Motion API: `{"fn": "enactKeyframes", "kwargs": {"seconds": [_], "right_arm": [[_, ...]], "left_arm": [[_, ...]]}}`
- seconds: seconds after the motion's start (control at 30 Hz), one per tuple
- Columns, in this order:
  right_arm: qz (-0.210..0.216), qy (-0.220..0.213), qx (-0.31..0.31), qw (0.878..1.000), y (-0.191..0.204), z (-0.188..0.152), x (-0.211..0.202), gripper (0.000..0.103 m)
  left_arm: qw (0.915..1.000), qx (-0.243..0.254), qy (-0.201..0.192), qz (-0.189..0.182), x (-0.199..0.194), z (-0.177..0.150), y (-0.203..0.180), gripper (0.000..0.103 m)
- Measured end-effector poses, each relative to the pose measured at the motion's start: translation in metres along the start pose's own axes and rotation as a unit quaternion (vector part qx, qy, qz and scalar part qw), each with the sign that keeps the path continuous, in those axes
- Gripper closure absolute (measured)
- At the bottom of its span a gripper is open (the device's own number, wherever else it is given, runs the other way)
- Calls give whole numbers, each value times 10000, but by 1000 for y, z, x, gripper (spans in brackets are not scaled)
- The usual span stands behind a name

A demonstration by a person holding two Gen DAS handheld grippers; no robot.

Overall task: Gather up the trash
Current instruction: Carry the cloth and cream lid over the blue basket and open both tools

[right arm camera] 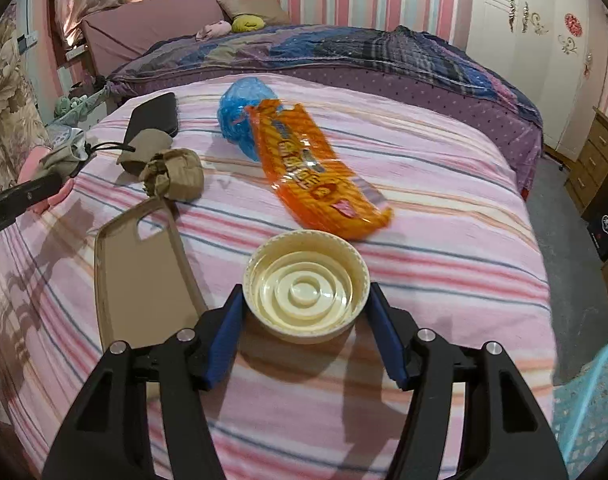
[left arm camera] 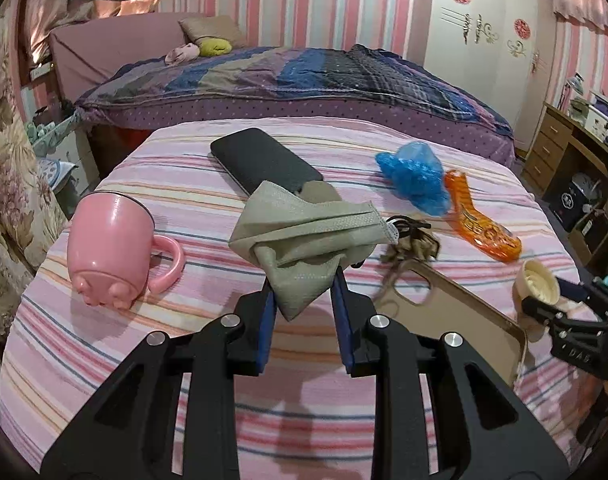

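Observation:
My left gripper (left arm camera: 302,292) is shut on a grey-green face mask (left arm camera: 304,236), which hangs crumpled above the striped cloth. My right gripper (right arm camera: 305,296) is shut on a cream round lid (right arm camera: 307,292), its blue pads (right arm camera: 228,320) against the rim on both sides. The lid (left arm camera: 537,280) also shows at the right edge of the left wrist view. An orange snack wrapper (right arm camera: 315,172) and a blue plastic bag (right arm camera: 240,116) lie beyond the lid. A crumpled brown wad (right arm camera: 176,178) sits left of the wrapper.
A pink mug (left arm camera: 112,240) lies on its side at the left. A black flat device (left arm camera: 264,160) and a tan phone case (right arm camera: 144,280) rest on the striped cloth (right arm camera: 443,240). A turquoise basket (right arm camera: 591,408) stands low right. A bed (left arm camera: 304,76) is behind.

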State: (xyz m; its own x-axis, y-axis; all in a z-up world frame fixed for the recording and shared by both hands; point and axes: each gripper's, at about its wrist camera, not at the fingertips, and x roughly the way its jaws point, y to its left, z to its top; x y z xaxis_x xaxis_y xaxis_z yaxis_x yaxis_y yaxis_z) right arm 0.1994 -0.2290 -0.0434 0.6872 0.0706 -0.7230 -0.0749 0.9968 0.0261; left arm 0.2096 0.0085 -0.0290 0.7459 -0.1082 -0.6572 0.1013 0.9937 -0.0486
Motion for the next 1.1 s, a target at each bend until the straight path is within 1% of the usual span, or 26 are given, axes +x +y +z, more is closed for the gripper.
{"fn": "enactKeyframes", "kwargs": {"seconds": [0.1, 0.2, 0.33, 0.5, 0.6, 0.77, 0.8, 0.83, 0.93, 1.0, 1.03, 1.1], "right_arm": [[-49, -57, 33, 10000, -3, -8, -4, 43], [-128, -186, 111, 9997, -12, -18, -19, 43], [-174, -342, 144, 9992, -27, -21, -33, 43], [-324, -529, 179, 9979, -44, -28, -54, 43], [-530, -623, 312, 9962, -65, -40, -75, 43], [-810, -668, 474, 9933, -92, -53, -102, 43], [-917, -680, 538, 9920, -103, -60, -110, 43], [-929, -683, 545, 9918, -105, -60, -112, 43], [-1120, -690, 700, 9888, -128, -75, -128, 43], [-1295, -670, 870, 9855, -150, -92, -143, 43], [-1308, -668, 883, 9852, -153, -93, -144, 43], [-1424, -655, 1029, 9823, -170, -105, -154, 43]], "left_arm": [[10000, 29, -22, -17, -5, -3, -8, 78], [9999, 69, -59, -52, -11, -5, -19, 78], [9994, 255, -212, -60, -22, -8, -40, 78], [9987, 279, -321, -272, -36, -17, -64, 78], [9979, 389, -324, -402, -44, -24, -83, 78], [9944, 779, -424, -582, -58, -38, -121, 78], [9936, 840, -436, -623, -60, -41, -130, 78], [9931, 873, -437, -650, -62, -44, -136, 78], [9916, 968, -427, -742, -66, -53, -157, 78], [9905, 1016, -400, -840, -68, -58, -172, 78], [9895, 1080, -393, -877, -69, -61, -181, 78], [9873, 1219, -425, -921, -73, -65, -199, 78]]}}
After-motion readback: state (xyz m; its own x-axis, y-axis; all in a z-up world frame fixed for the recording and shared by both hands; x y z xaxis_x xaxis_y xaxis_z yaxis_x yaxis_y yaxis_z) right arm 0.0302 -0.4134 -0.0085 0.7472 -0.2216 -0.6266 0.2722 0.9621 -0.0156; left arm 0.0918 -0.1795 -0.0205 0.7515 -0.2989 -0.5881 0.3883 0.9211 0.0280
